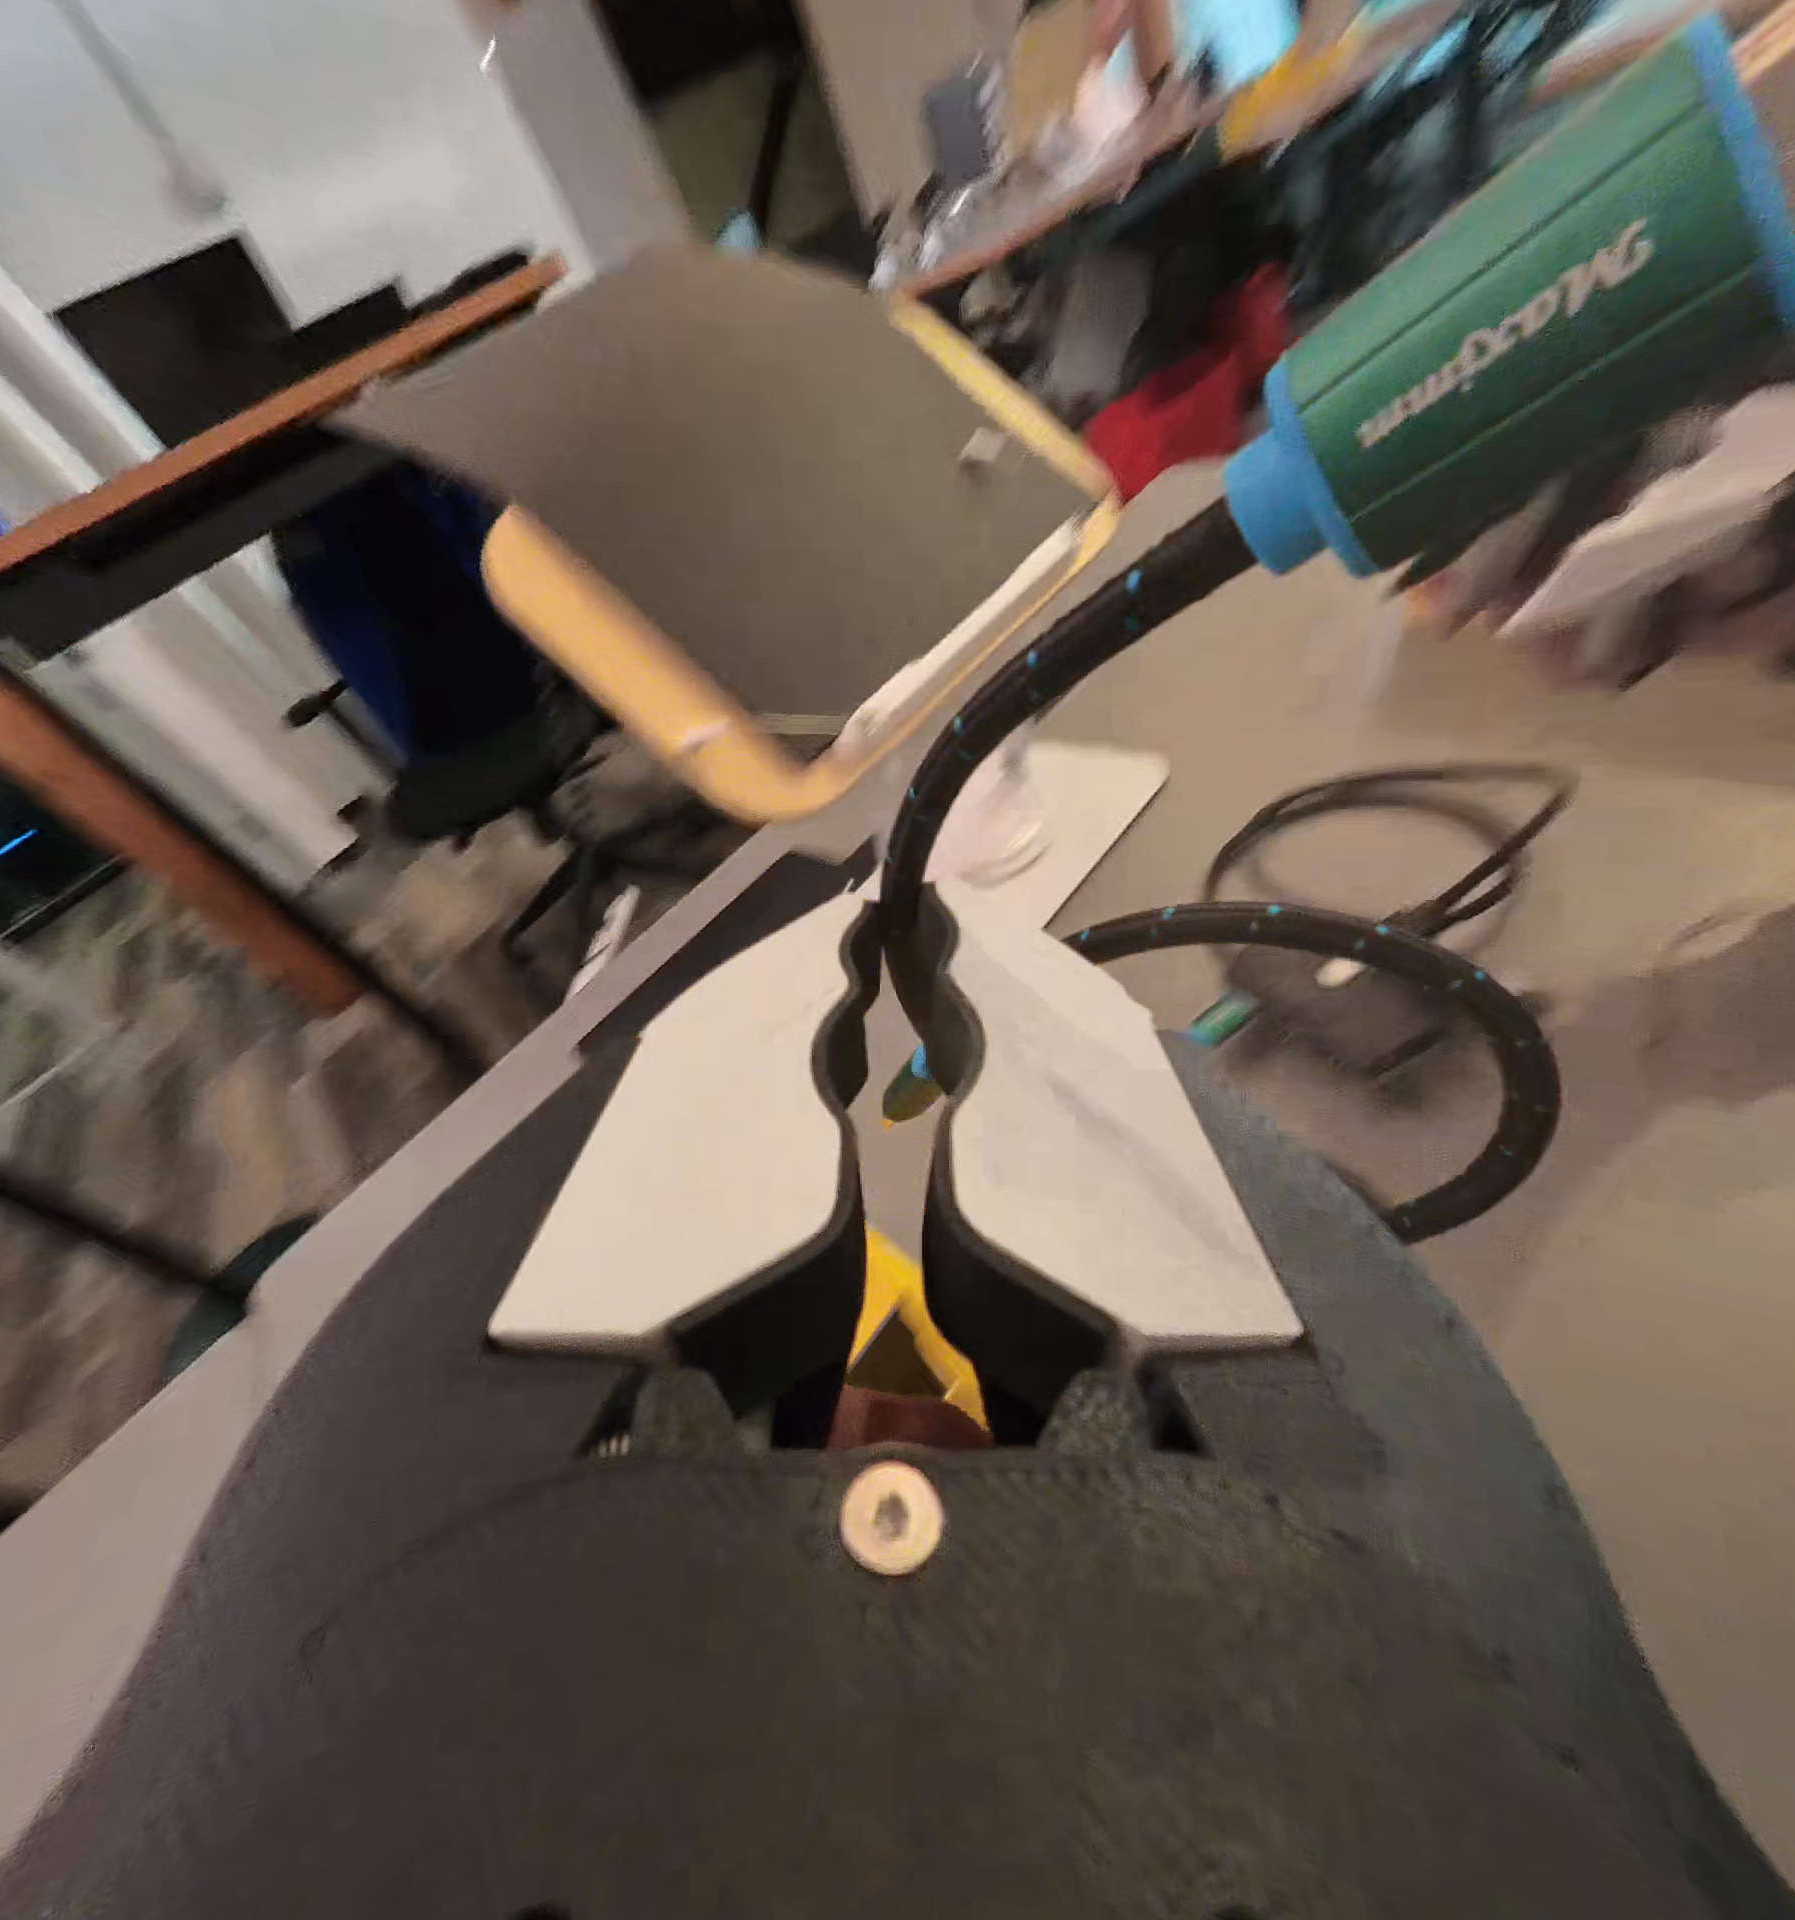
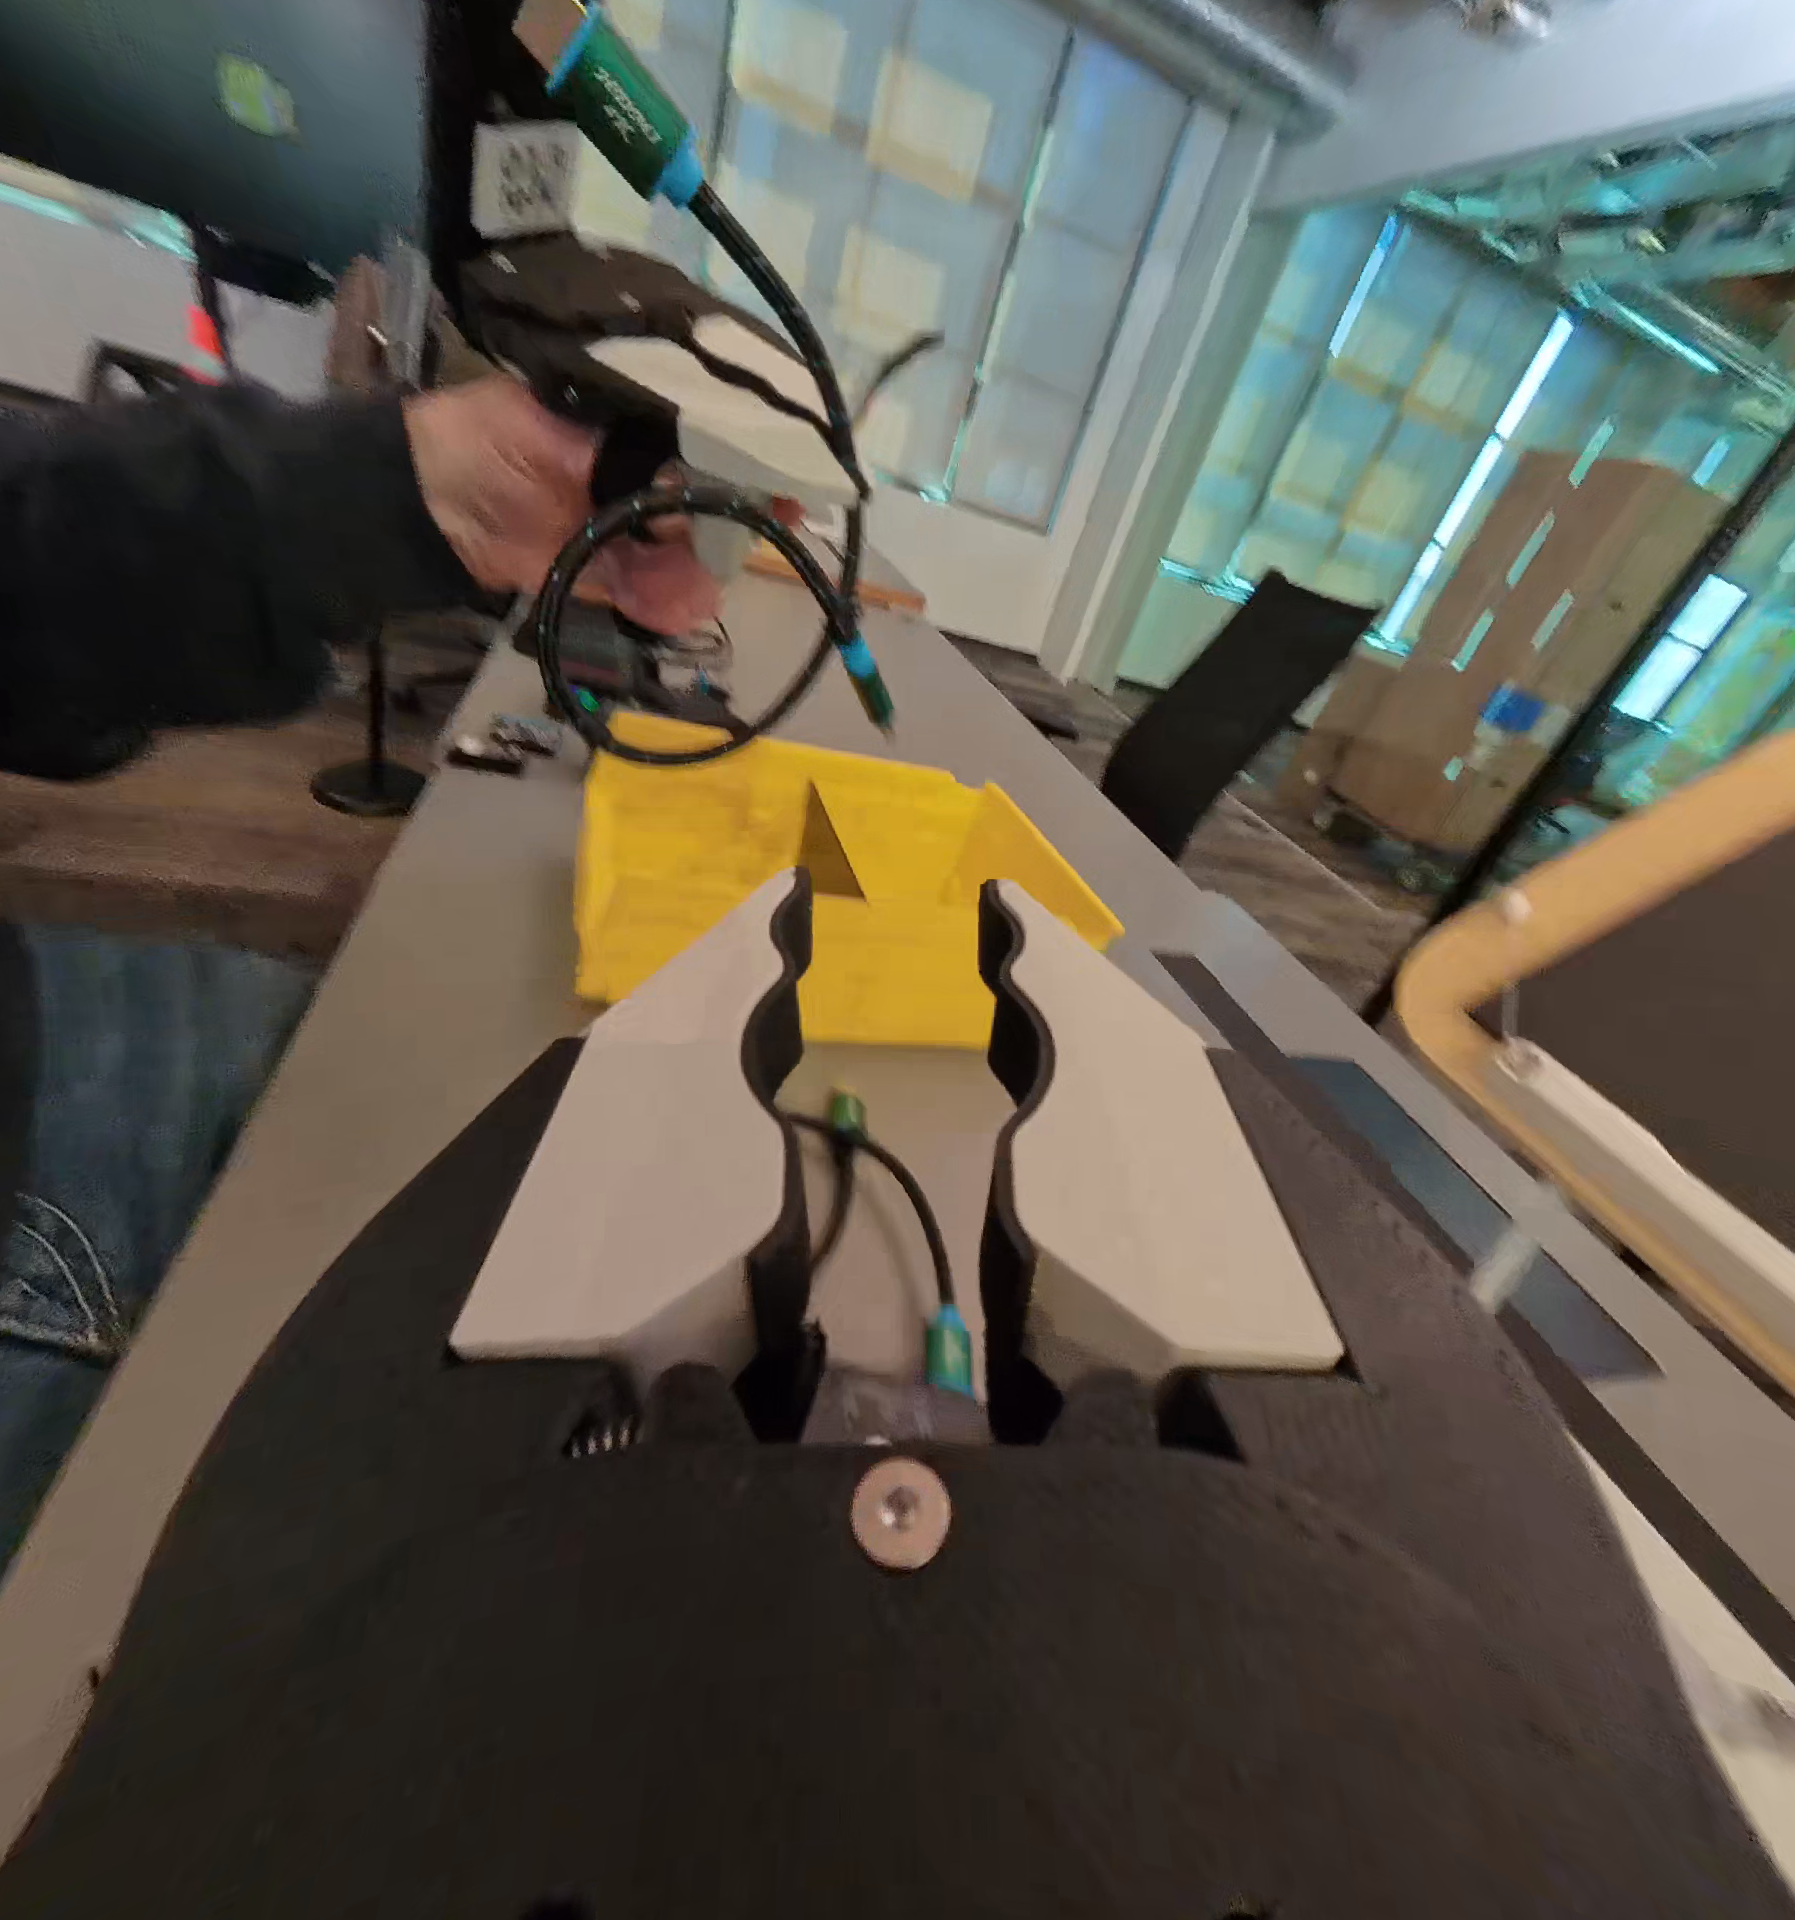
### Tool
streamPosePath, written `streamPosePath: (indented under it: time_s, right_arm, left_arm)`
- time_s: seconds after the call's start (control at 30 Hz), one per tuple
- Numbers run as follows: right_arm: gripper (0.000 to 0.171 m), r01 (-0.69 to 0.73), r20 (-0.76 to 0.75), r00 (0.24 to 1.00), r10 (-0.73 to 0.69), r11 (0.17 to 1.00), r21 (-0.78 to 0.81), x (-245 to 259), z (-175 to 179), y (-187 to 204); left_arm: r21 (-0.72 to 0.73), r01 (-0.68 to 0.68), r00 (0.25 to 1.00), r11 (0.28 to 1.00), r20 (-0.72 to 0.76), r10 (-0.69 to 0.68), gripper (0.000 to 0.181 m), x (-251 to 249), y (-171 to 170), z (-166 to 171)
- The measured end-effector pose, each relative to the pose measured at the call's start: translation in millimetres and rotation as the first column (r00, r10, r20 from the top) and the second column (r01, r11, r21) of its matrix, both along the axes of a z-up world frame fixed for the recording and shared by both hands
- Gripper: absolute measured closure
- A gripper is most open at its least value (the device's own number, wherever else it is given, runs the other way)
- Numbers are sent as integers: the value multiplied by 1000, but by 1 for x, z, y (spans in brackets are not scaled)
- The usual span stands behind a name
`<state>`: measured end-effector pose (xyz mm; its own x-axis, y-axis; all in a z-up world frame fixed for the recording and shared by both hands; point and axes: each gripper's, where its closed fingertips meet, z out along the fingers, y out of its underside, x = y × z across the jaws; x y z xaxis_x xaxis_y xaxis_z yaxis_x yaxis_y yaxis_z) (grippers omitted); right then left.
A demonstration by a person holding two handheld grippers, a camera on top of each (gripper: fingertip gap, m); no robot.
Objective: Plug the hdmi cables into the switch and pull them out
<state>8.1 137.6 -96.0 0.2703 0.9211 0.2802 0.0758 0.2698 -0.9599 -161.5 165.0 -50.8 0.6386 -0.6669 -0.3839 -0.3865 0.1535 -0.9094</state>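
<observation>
Left gripper [image 1: 898, 956] closed on a black braided hdmi cable [image 1: 1028, 665], pinched near the fingertips; cable arcing upward to a green plug with blue collars [image 1: 1537, 353] held in the air, the rest looping down to the grey table [image 1: 1495, 727]. Right gripper [image 2: 893, 904] open, holding nothing, hovering over the table's long edge. Between its fingers, lower down, a small dark switch [image 2: 872, 1408] with a thin green-tipped cable [image 2: 945, 1351] plugged in. Just beyond, a yellow block [image 2: 727, 894] on the table.
</observation>
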Motion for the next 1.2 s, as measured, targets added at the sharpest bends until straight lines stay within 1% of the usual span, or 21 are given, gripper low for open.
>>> streamPosePath:
  time_s: [0.03, 0.1, 0.2, 0.23, 0.3, 0.33, 0.37, 0.43, 0.5, 0.57, 0.67, 0.8, 0.9, 0.97, 1.0, 1.07, 1.17, 1.2]
  right_arm:
    - [141, -33, -21, 999, 33, 999, -1, -9, 8, -8]
    - [131, -69, -25, 997, 69, 998, 12, -27, 19, -18]
    - [129, -53, 39, 998, 49, 990, 129, -49, 22, -22]
    - [129, -72, 55, 996, 64, 985, 156, -55, 22, -26]
    - [135, -118, 53, 992, 111, 978, 173, -64, 25, -35]
    - [144, -125, 46, 992, 119, 976, 177, -66, 26, -37]
    - [158, -132, 49, 991, 126, 975, 179, -67, 26, -38]
    - [160, -144, 66, 989, 134, 977, 161, -68, 22, -40]
    - [160, -120, 60, 992, 112, 981, 153, -66, 21, -39]
    - [161, -74, 33, 997, 70, 985, 158, -61, 25, -35]
    - [161, 28, 14, 999, -32, 974, 224, -52, 32, -28]
    - [161, 143, 31, 986, -164, 925, 353, -42, 36, -22]
    - [161, 237, 23, 960, -280, 849, 472, -34, 39, -15]
    - [161, 276, 0, 947, -322, 813, 512, -29, 41, -11]
    - [161, 295, -9, 940, -342, 799, 524, -27, 41, -10]
    - [161, 326, -22, 925, -379, 765, 555, -24, 44, -8]
    - [161, 348, -16, 907, -420, 730, 588, -21, 44, -4]
    - [161, 337, -10, 911, -412, 732, 591, -22, 42, -5]
  left_arm:
    - [-3, 73, 996, 997, 42, -73, 176, 16, -9, 8]
    - [7, 207, 972, 978, 113, -206, 175, 44, -26, 20]
    - [3, 365, 917, 931, 171, -360, 176, 79, -49, 29]
    - [3, 407, 896, 913, 193, -400, 176, 87, -55, 31]
    - [-3, 490, 849, 872, 231, -476, 176, 103, -68, 32]
    - [-6, 511, 833, 860, 248, -494, 176, 108, -70, 31]
    - [-15, 531, 820, 847, 264, -509, 175, 112, -73, 30]
    - [-24, 548, 801, 836, 301, -517, 175, 115, -73, 27]
    - [-31, 554, 788, 832, 340, -513, 175, 113, -70, 25]
    - [-34, 551, 780, 834, 376, -500, 175, 109, -66, 26]
    - [-25, 527, 797, 850, 363, -483, 174, 106, -63, 25]
    - [-48, 531, 806, 846, 335, -488, 157, 109, -66, 21]
    - [-80, 570, 785, 817, 346, -514, 145, 112, -72, 18]
    - [-108, 586, 780, 803, 344, -523, 133, 113, -75, 14]
    - [-123, 580, 789, 805, 332, -518, 128, 115, -75, 11]
    - [-121, 551, 813, 826, 302, -498, 123, 118, -73, 7]
    - [-64, 487, 855, 871, 240, -460, 126, 125, -69, 7]
    - [-34, 463, 869, 886, 217, -445, 142, 126, -68, 9]
